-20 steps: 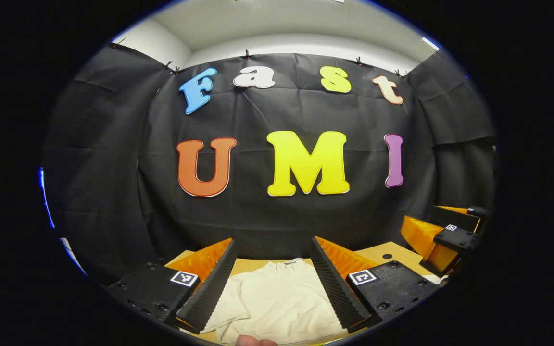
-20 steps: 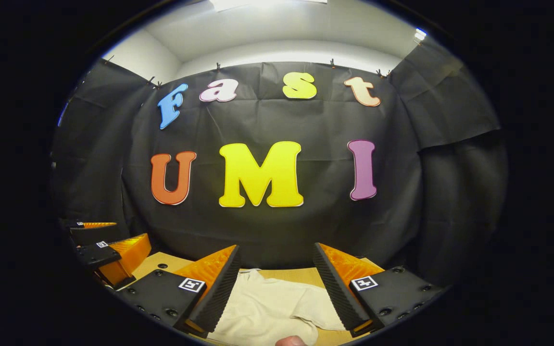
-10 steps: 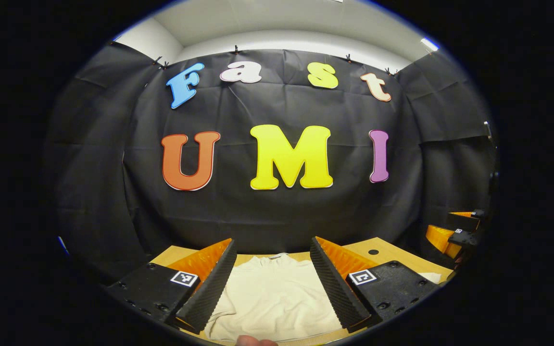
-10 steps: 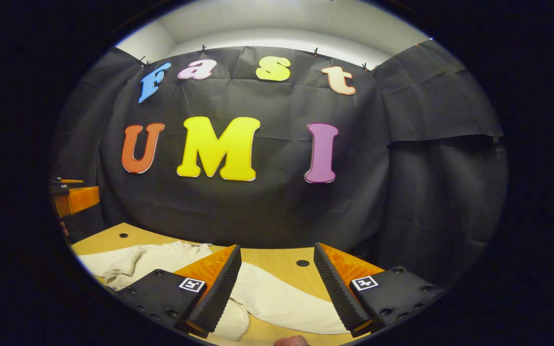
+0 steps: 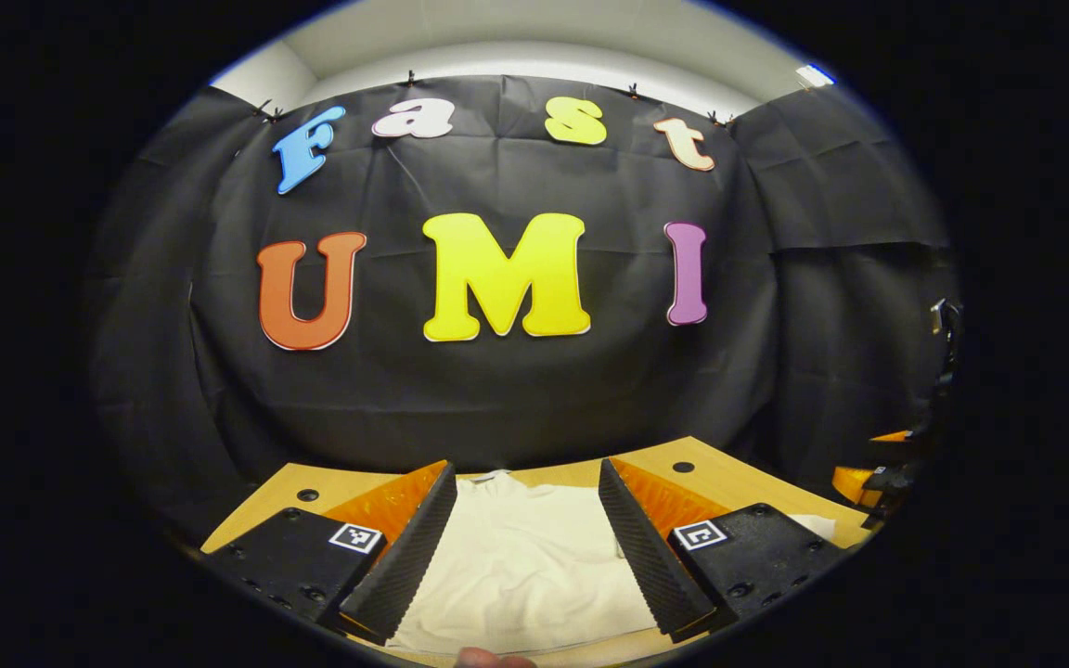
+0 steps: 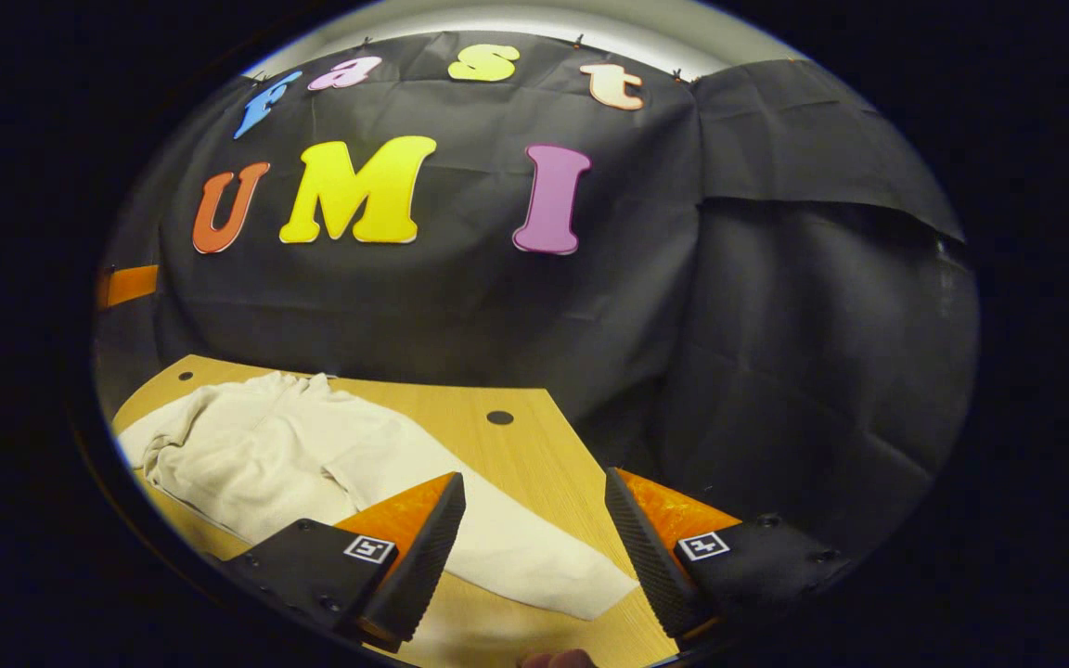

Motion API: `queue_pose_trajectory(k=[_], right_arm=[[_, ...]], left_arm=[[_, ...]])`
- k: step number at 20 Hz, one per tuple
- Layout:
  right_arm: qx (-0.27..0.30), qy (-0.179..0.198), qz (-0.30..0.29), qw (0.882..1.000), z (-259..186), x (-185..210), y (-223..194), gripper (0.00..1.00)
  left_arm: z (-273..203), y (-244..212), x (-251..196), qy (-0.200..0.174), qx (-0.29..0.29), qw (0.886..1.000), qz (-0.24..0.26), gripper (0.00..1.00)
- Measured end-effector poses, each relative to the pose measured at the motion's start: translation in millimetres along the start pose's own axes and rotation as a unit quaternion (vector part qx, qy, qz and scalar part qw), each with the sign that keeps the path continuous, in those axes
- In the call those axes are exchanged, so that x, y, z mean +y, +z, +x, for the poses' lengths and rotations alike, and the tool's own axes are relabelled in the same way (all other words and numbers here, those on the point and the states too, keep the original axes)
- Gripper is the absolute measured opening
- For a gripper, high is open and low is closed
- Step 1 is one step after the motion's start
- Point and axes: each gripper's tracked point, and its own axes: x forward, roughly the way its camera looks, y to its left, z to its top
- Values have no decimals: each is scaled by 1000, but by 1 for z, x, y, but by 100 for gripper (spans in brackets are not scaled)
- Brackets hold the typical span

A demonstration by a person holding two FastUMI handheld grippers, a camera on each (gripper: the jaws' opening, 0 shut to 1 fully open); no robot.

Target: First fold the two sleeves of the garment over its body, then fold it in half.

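A cream garment (image 5: 521,557) lies flat on the wooden table (image 5: 729,478), its body spread between the fingers of my left gripper (image 5: 525,471), which hovers open above it with nothing held. In the right gripper view the garment's body (image 6: 256,445) lies at the left, somewhat rumpled. One long sleeve (image 6: 516,557) stretches out from it toward the table's near right edge. My right gripper (image 6: 533,478) is open above that sleeve; the cuff end (image 6: 604,594) lies just inside its right finger. The right gripper (image 5: 878,464) also shows far right in the left gripper view.
The table (image 6: 525,445) has small round holes (image 6: 499,417) and a rounded right corner next to the black cloth wall. Another hole (image 5: 683,467) sits near the far edge. A person's fingertip (image 5: 493,659) shows at the bottom.
My right gripper has swung rightward and tilted down, so the outstretched sleeve now lies between its fingers. The left gripper shifted slightly and stays open over the garment's body.
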Motion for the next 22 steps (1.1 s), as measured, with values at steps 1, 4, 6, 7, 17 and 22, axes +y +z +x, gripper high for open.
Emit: queue_pose_trajectory(k=[1,4,6,7,17,22], right_arm=[[15,-2,2,1000,6,-8,-13,93],[80,7,11,997,25,-23,-63,94],[119,11,18,993,37,-31,-92,94],[132,11,19,991,42,-36,-106,94],[219,5,37,975,68,-54,-168,95],[255,4,63,965,69,-57,-191,96]], left_arm=[[1,0,-3,-1,2,1000,4,98],[3,-4,-11,1,13,1000,12,98],[2,-8,-14,2,18,1000,16,98],[3,-8,-14,4,21,1000,19,98],[-1,-12,-2,32,34,999,26,98],[1,-13,0,36,36,998,28,98]])
